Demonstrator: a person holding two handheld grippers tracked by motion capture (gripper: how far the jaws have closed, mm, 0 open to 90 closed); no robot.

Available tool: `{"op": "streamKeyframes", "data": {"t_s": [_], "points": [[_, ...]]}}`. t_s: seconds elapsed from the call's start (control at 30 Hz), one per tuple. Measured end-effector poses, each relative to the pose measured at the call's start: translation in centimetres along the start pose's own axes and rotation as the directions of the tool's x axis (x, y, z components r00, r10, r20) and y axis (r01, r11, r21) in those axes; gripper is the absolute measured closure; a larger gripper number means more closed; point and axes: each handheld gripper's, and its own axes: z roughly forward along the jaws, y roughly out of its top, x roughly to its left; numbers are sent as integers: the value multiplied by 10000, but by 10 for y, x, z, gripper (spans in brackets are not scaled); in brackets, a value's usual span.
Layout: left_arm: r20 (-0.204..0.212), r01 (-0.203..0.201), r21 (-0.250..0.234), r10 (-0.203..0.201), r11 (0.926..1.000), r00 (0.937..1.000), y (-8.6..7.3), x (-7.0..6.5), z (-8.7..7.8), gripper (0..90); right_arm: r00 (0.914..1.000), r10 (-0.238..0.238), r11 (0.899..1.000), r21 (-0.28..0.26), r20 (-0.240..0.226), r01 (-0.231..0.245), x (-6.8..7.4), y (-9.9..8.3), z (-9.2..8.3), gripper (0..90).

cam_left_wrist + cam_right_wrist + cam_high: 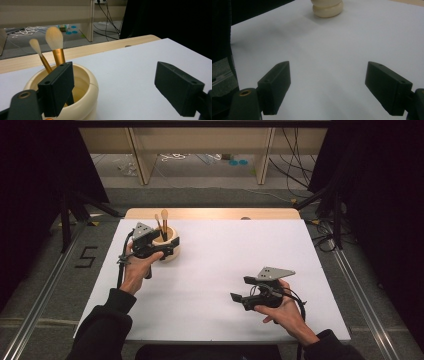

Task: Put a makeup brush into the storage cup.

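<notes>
A: Start with the big picture. Where does everything sit?

B: The white table (215, 285) carries it all. The cup (169, 248), cream and ribbed, stands near the far left corner. Two brushes lean in it: the big brush (55, 43) with a gold handle, and the small brush (38, 51) just beside it, both bristles up.

A: And the tools?

B: The left gripper (159, 249) hangs at the cup's rim, jaws wide, nothing between them; in its own view one jaw stands in front of the cup wall, and I cannot tell whether it touches. The right gripper (239, 299) hovers over the near right part of the table, well apart from the cup, jaws wide and empty too.

A: So what makes the step go well?

B: I judge the brushes are in, so the left hand should draw back level and clear, without clipping the rim. A nudge could tip the cup or knock the leaning handles.
</notes>
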Motion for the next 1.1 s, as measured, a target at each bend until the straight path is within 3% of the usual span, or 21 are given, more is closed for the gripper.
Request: {"op": "streamKeyframes", "data": {"t_s": [0.53, 0.57, 0.6, 0.73, 0.97, 1.1], "points": [[490, -630, 168, 621, 9979, 9969, -10, -25, -13, 158, 9999, 103, 9999, -21, -108, -104, -1, -1, 0, 213], [535, -490, 143, 481, 9987, 9974, -11, -26, -14, 158, 9999, 95, 10000, 11, -96, -95, -1, -1, 0, 213], [572, -642, 174, 631, 9978, 9964, -11, -26, -14, 158, 9999, 99, 10000, -2, -118, -99, -1, -1, 0, 213], [580, -636, 214, 623, 9977, 9964, -13, -28, -16, 158, 10000, -8, 10000, -96, -78, 7, -2, -1, 1, 213], [619, -457, 221, 442, 9987, 9971, -16, -29, -18, 158, 9998, 152, 9999, 8, -154, -152, -3, -2, 1, 213], [672, -416, 223, 400, 9989, 9969, -18, -31, -19, 159, 9999, 121, 9999, -12, 23, -121, -5, -2, 0, 212]]}}
